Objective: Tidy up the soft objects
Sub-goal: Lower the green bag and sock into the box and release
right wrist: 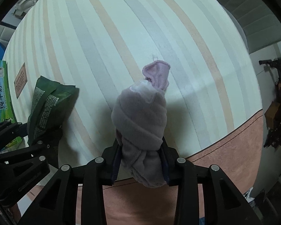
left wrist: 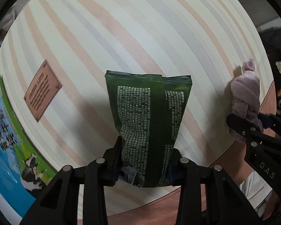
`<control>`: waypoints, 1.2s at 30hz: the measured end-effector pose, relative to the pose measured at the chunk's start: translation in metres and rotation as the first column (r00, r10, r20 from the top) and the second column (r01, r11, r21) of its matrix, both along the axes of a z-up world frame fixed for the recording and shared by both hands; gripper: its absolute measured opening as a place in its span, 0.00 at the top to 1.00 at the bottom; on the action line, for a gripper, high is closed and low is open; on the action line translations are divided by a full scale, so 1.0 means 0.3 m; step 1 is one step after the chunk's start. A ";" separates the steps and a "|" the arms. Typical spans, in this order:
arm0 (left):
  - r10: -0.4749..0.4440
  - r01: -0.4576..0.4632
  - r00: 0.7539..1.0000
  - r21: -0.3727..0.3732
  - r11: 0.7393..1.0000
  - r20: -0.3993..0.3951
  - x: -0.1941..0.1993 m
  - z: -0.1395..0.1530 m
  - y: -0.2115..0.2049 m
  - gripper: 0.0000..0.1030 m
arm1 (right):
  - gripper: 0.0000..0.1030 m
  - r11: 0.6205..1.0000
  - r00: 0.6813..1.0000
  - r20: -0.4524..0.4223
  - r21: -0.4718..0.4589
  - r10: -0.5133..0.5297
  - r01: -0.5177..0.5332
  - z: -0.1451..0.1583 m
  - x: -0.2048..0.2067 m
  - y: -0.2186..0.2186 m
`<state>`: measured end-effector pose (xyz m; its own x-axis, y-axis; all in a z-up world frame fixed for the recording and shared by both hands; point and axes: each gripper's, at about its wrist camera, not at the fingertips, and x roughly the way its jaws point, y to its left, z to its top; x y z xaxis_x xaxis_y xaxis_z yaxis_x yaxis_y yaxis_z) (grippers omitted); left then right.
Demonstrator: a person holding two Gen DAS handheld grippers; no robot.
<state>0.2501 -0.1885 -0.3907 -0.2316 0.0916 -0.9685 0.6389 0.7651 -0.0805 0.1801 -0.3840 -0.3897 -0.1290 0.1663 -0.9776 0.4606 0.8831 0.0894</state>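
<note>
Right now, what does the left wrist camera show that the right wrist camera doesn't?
Only the left wrist view shows the cow picture on the milk carton and the fine print across the green packet's flat side. Only the right wrist view shows the grey padded chair beyond the table. Both show the striped tablecloth, the brown label, the left gripper clamping the packet, and the right gripper clamping the rolled purple socks.
</note>
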 end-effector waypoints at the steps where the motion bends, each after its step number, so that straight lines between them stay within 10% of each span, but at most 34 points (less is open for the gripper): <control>1: 0.011 -0.011 1.000 0.002 1.000 0.009 0.002 0.008 0.006 0.70 | 0.65 1.000 1.000 0.007 -0.002 -0.003 0.003 0.013 -0.001 0.017; 9: 0.149 -0.122 0.973 -0.155 0.980 0.175 -0.019 0.380 0.169 0.70 | 0.68 0.994 0.987 0.152 0.085 0.053 -0.067 0.272 0.006 0.127; 17: 0.397 -0.337 0.881 -0.246 0.909 0.257 0.054 0.719 0.614 0.70 | 0.68 0.933 0.907 0.371 0.212 0.198 -0.291 0.649 0.143 0.529; 22: 0.542 -0.505 0.799 -0.199 0.840 0.259 0.153 0.713 0.963 0.70 | 0.68 0.867 0.860 0.408 0.254 0.306 -0.430 0.702 0.260 0.850; 29: 0.742 -0.732 0.659 -0.120 0.671 0.122 0.288 0.524 1.401 0.70 | 0.68 0.812 0.834 0.387 0.280 0.393 -0.513 0.591 0.367 1.251; 36: 0.731 -0.729 0.676 -0.060 0.682 0.091 0.349 0.430 1.466 0.70 | 0.68 0.802 0.837 0.330 0.279 0.437 -0.528 0.467 0.384 1.460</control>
<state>0.3548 0.2514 -0.2616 -0.1208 -0.0822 -0.9893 -0.1173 0.9908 -0.0680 0.2952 0.0540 -0.2497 -0.0562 0.4754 -0.8780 -0.0940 0.8729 0.4787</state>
